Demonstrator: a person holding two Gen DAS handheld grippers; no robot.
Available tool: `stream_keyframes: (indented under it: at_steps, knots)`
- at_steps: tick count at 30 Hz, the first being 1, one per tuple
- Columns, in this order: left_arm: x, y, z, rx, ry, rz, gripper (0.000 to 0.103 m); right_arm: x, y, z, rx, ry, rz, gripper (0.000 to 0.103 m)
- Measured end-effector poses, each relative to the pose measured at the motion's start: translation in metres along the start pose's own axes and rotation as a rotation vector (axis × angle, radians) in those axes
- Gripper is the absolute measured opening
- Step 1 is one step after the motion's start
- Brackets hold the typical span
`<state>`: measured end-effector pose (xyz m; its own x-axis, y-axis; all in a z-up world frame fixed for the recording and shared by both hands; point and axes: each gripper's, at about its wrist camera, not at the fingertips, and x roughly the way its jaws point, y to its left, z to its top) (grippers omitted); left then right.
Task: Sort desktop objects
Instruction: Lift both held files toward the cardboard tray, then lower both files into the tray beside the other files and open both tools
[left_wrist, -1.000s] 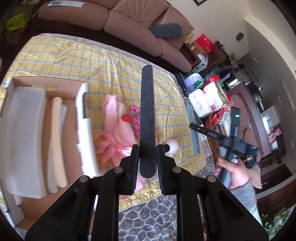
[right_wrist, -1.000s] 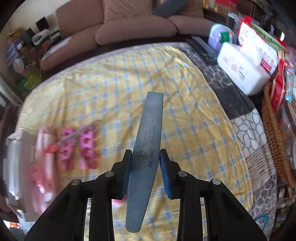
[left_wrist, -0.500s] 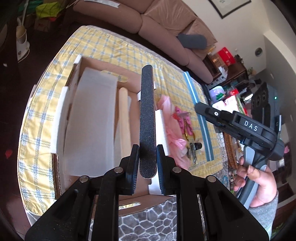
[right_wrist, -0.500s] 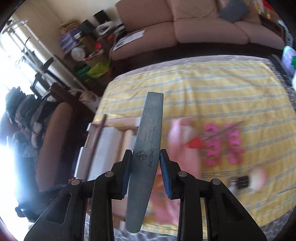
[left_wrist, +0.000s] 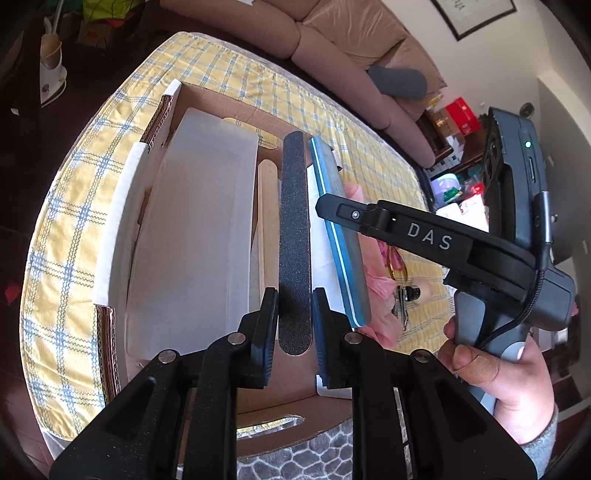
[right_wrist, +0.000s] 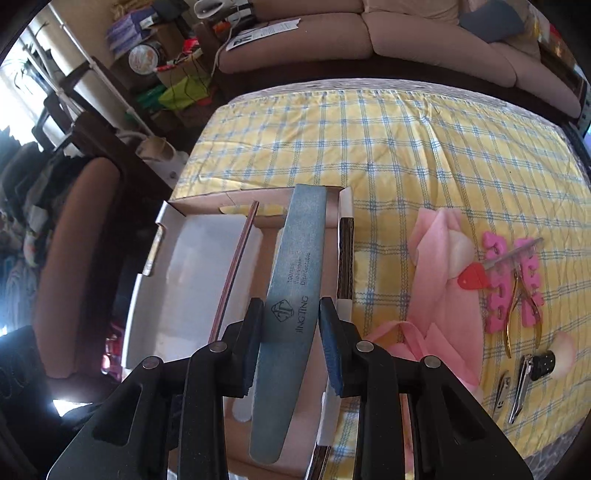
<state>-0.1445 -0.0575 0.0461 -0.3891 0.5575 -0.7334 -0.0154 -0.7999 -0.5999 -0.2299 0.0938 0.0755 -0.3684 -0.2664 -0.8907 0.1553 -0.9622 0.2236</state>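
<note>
Cardboard is under us now: both our hands have swung over from the pink things to the open box (left_wrist: 110, 236). A second ago we were looking at yellow checked cloth (right_wrist: 406, 147); now the box fills the middle of both views. That means both files are nearly home, and the next step, we think, is to lower them and let go.

Our left gripper (left_wrist: 294, 325) has its jaws closed on the black nail file (left_wrist: 294, 229), which sticks up and forward above the brown strip of the box floor. Our right gripper (right_wrist: 291, 332) has its jaws closed on the blue-grey nail file (right_wrist: 295, 280), just beside the black one.

Inside the box, a clear plastic tub (left_wrist: 195, 236) takes up the left part. A pale wooden stick (left_wrist: 266, 206) lies in the narrow lane next to it. That lane is tight, with the tub wall on one side and a white foam edge (right_wrist: 345, 206) on the other. The two files are close together, so they could bump.

Pink tissue (right_wrist: 436, 280), pink toe separators (right_wrist: 513, 280) and clippers (right_wrist: 521, 384) wait on the cloth to the right, well apart from the box.
</note>
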Motion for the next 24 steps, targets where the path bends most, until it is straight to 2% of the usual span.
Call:
stream_keyframes:
  at_steps: [3, 16, 17, 19, 24]
  knots:
    - [0.004, 0.000, 0.000, -0.003, -0.005, 0.010, 0.017, 0.004, 0.003, -0.001, -0.028, 0.002, -0.042, 0.031]
    - [0.020, -0.009, -0.002, 0.000, 0.018, 0.080, 0.017, 0.018, 0.016, 0.001, -0.097, 0.012, -0.118, 0.031]
    - [0.019, -0.009, -0.003, 0.000, 0.018, 0.077, 0.018, 0.019, 0.017, 0.000, -0.104, 0.018, -0.126, 0.031]
    - [0.018, -0.010, -0.006, 0.000, 0.019, 0.078, 0.026, 0.018, 0.019, 0.000, -0.114, 0.019, -0.142, 0.031]
    - [0.011, -0.014, -0.011, 0.015, 0.013, 0.084, 0.030, 0.012, 0.019, 0.000, -0.109, 0.009, -0.132, 0.034]
